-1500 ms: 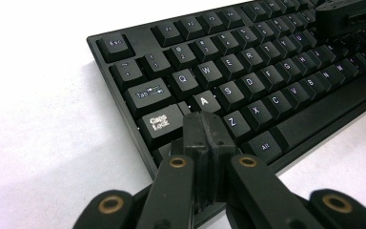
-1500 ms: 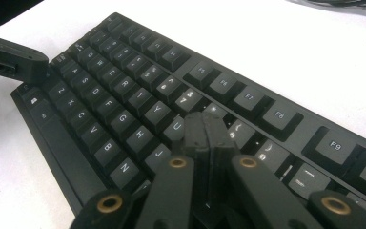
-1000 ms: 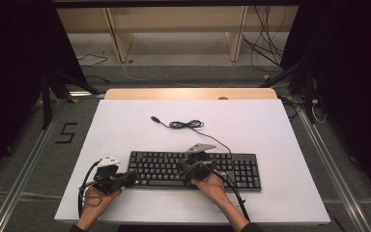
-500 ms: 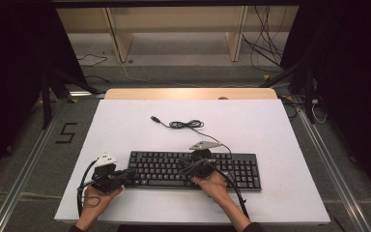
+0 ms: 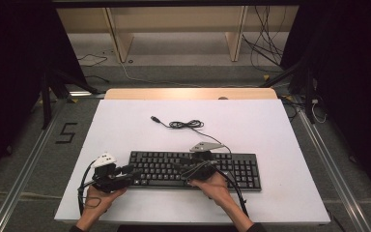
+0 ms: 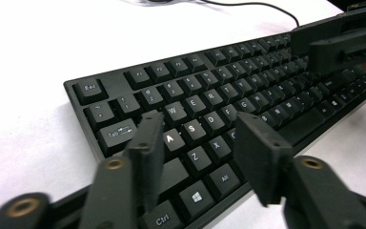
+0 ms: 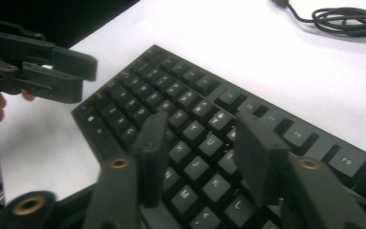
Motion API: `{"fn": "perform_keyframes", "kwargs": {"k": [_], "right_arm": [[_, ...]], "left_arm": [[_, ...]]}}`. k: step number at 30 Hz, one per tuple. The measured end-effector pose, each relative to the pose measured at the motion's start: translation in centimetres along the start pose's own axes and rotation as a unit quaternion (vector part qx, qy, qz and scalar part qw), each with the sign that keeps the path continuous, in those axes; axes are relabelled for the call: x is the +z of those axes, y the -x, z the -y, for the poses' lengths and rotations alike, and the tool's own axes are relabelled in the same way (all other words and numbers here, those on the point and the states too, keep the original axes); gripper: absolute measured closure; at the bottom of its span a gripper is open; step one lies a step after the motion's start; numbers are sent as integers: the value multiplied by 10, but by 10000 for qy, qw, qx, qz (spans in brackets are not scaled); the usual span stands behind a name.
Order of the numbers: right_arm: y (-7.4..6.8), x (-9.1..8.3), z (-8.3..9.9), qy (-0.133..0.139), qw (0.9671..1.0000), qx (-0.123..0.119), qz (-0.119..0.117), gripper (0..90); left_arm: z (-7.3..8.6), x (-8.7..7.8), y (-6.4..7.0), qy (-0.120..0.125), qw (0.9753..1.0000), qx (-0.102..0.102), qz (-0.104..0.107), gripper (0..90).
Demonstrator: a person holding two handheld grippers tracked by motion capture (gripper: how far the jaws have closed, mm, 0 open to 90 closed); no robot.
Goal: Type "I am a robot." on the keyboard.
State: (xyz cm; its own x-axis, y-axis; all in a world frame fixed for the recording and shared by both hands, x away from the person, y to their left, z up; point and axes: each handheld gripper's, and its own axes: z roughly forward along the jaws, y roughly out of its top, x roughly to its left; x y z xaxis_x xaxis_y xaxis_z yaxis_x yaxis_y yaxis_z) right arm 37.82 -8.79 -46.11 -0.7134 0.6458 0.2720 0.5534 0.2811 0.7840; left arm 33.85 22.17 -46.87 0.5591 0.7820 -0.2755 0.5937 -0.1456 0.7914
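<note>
A black keyboard (image 5: pixel 193 169) lies at six o'clock on the white table (image 5: pixel 270 130). Its coiled USB cable (image 5: pixel 186 124) rests at twelve o'clock from it, near the table's centre.

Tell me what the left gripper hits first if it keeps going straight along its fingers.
Most likely the keyboard: the left gripper hangs open over its left end, around the A, S and Z keys, fingers angled down at them. Farther along that line sits the right gripper, though depth is unclear.
</note>
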Motion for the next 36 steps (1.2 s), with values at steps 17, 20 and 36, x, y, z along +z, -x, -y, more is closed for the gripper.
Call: {"fn": "perform_keyframes", "kwargs": {"k": [17, 20, 36], "right_arm": [[-17, -5, 4, -87, 9994, -241, -246, 592], [-18, -6, 5, -115, 9992, -276, -259, 636], [-26, -4, 15, -325, 9981, -440, -269, 898]], "left_arm": [[-2, -2, 3, 314, 9995, 29, 67, 335], [-2, -2, 3, 349, 9993, 39, 91, 332], [-2, -1, 5, 419, 9990, 106, 151, 308]]}}
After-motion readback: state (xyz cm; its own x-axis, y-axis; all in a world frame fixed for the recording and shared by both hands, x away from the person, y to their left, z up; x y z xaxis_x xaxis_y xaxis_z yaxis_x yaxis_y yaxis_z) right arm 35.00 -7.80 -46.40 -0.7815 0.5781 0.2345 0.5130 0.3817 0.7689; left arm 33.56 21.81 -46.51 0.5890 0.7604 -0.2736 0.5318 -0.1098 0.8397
